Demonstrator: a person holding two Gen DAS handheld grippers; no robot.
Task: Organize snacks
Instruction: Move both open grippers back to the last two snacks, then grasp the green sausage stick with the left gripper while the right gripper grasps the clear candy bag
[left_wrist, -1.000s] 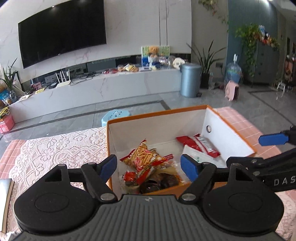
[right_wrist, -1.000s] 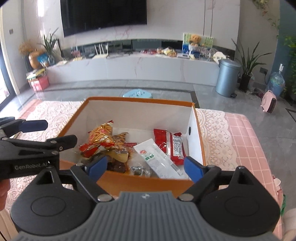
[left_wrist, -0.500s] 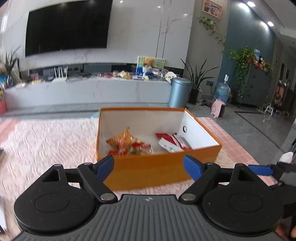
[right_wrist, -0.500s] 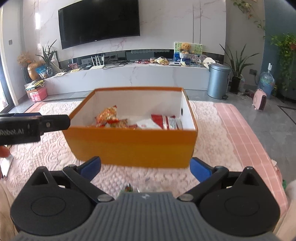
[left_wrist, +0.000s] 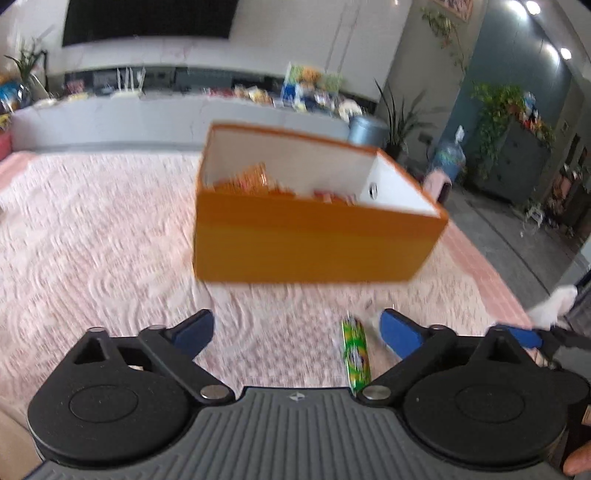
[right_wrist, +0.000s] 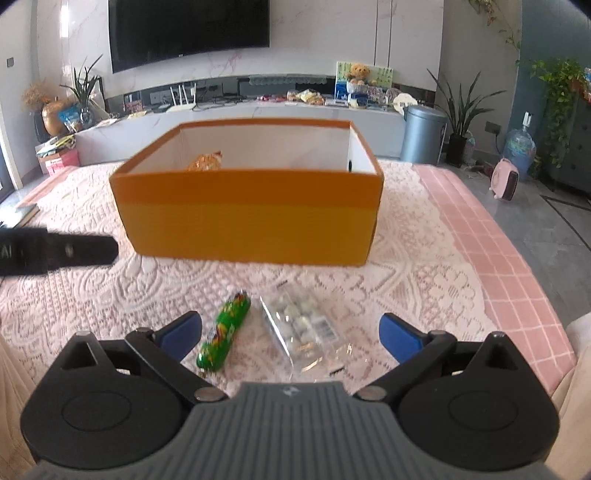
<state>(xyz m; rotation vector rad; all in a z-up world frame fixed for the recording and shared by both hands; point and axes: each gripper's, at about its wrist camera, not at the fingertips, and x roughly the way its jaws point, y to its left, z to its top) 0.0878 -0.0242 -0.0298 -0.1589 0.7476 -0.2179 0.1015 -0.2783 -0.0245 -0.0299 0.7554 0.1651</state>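
Left wrist view, blurred: left gripper (left_wrist: 297, 328) has jaws spread wide with nothing gripped, green snack tube (left_wrist: 355, 352) lies on the lace cloth (left_wrist: 92, 229) just inside its right finger, and the orange box (left_wrist: 314, 240) with snacks inside sits beyond. Right wrist view: right gripper (right_wrist: 290, 332) is also released and empty, green snack tube (right_wrist: 223, 336) and clear candy bag (right_wrist: 304, 328) lie side by side on the cloth between its fingers, orange box (right_wrist: 251, 225) ahead. Risk, as I judge it: both grippers hover near the same two snacks, so they could collide or grab both packets at once, and the slick clear bag may slip from the pads.
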